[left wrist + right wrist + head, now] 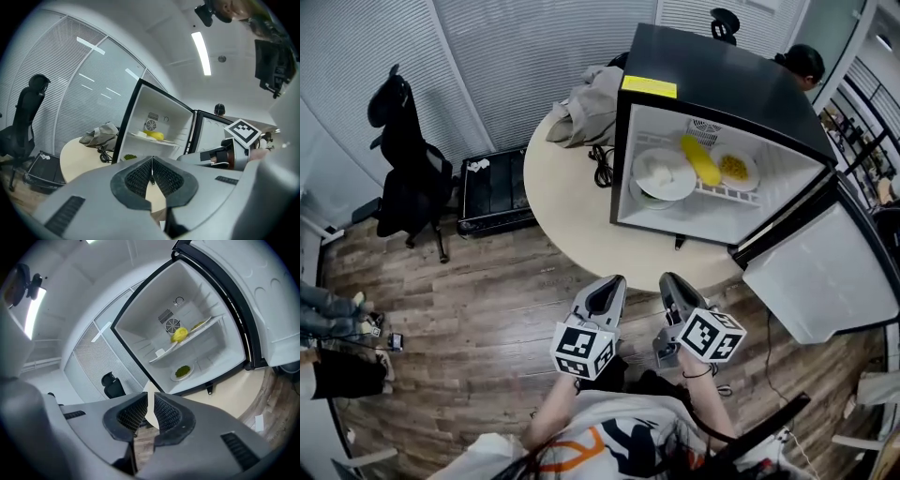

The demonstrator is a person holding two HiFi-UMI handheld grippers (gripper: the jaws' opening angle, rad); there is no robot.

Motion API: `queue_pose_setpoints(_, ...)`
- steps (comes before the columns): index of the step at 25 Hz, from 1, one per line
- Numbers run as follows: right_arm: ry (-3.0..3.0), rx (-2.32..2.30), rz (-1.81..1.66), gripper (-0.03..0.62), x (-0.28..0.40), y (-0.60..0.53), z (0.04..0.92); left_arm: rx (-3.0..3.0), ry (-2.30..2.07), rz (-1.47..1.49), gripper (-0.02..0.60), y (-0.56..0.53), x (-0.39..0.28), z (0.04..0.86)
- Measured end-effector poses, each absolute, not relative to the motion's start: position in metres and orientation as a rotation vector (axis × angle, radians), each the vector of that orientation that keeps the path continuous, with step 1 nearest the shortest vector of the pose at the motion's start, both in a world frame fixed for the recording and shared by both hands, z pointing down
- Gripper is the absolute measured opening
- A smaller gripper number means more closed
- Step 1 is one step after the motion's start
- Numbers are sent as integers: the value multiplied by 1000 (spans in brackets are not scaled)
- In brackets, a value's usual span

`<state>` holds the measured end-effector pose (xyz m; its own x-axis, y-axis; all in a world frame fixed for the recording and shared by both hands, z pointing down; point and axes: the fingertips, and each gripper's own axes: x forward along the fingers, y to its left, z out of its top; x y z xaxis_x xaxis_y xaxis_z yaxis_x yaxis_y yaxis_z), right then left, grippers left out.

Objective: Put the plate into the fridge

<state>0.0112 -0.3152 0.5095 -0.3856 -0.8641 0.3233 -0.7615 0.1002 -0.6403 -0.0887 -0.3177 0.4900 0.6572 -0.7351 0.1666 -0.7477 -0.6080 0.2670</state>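
The plate [664,174] is parked on the shelf [727,194] inside the open fridge [722,75]. Out front of it, the left claw [151,161] is pressed together empty, and the right claw [151,397] is held a slit apart, nothing pinched.

The fridge [722,75] has a glossy black shell and a smooth white plastic lining. The plate [666,173] is smooth white. The counter [562,197] is matt beige and the floor [487,281] grained wood. The crumpled cloth [586,112] is dull grey. The right gripper [151,398] is matt grey plastic with ribbed black pads [129,416].
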Motion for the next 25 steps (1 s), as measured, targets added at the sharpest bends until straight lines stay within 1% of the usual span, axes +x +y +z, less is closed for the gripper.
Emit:
queue_pose_setpoints(4,2284,-1639,-1144,43,6,-305,510,2548,-1230,43,14,-312,-93,486)
queue_pose_setpoints(8,2319,-1627,-1123,35,16,-287,509,2537,-1264,41,14,-295,-87,481)
queue_pose_setpoints(17,2389,-1663,-1031,32,62,-232,501,2538,-1297,52,14,-237,-47,474)
queue_pose_setpoints(25,2490,-1588,-1036,32,75,-183,507,2550,-1284,95,14,-179,-12,479)
